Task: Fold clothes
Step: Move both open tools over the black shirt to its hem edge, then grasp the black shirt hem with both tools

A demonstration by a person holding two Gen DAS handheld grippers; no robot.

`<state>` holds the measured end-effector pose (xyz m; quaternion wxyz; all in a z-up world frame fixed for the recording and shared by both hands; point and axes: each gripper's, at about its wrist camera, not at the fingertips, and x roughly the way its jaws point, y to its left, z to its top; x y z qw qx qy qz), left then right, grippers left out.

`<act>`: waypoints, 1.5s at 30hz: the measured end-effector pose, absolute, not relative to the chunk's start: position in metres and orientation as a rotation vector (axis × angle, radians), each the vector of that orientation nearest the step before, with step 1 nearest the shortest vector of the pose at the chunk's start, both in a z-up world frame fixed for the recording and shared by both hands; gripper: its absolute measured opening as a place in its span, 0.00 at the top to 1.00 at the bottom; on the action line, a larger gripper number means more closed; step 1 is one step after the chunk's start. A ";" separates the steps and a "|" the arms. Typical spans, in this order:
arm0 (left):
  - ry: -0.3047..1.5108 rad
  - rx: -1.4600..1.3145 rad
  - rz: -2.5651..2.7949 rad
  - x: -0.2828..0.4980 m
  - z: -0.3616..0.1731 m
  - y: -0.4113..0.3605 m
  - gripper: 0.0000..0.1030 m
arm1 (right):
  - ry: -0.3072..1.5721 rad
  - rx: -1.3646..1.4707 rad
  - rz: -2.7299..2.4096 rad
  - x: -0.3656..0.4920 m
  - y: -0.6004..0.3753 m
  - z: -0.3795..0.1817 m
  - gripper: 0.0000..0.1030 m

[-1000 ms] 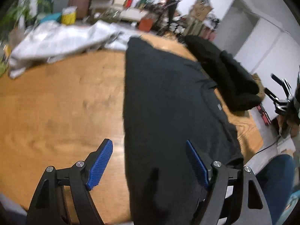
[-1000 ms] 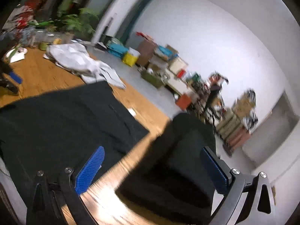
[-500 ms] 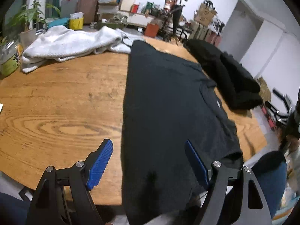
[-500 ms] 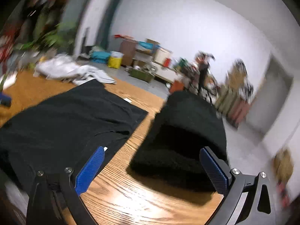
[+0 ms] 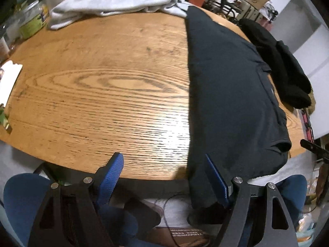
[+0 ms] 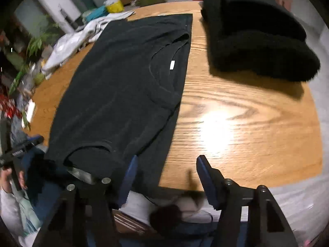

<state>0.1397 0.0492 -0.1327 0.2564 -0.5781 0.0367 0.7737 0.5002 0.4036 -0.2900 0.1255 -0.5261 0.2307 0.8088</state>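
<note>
Tabletop [image 5: 102, 82] glare, perhaps slight blur

- A round wooden table [image 5: 107, 86] with bold oak grain carries everything; a bright glare sits near its near edge.
- A black T-shirt [image 6: 123, 78] lies flat on it, its near end hanging over the near edge.
- Folded black garments [image 6: 255, 37] sit to the right of the shirt, apart from it.
- A crumpled white garment [image 5: 111, 0] lies at the far left.
- A white card [image 5: 9, 82] lies at the left edge.
</note>
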 end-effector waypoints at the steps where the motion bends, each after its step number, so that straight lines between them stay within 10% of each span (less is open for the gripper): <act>1: 0.105 -1.572 2.088 0.141 -0.134 0.052 0.23 | 0.719 -1.499 2.359 0.500 0.403 -0.290 0.38; 10: 0.158 -1.563 2.044 0.154 -0.137 0.067 0.23 | 0.928 -1.610 2.315 0.469 0.386 -0.317 0.50; 12: 0.162 -1.561 2.044 0.156 -0.138 0.066 0.23 | 0.991 -1.647 2.311 0.464 0.385 -0.324 0.78; 18: 0.133 -1.568 2.040 0.156 -0.133 0.057 0.23 | 0.685 -1.738 2.339 0.477 0.377 -0.305 0.89; 20: 0.128 -1.582 2.027 0.155 -0.134 0.054 0.23 | 0.511 -1.794 2.292 0.477 0.373 -0.310 0.74; 21: 0.126 -1.589 2.020 0.155 -0.134 0.053 0.23 | 0.515 -1.833 2.275 0.477 0.373 -0.314 0.51; 26: 0.092 -1.638 1.969 0.156 -0.138 0.048 0.23 | 0.670 -1.716 2.306 0.485 0.387 -0.306 0.32; 45: -0.131 -1.761 1.708 0.172 -0.172 0.055 0.23 | 0.943 -1.545 2.227 0.527 0.383 -0.359 0.35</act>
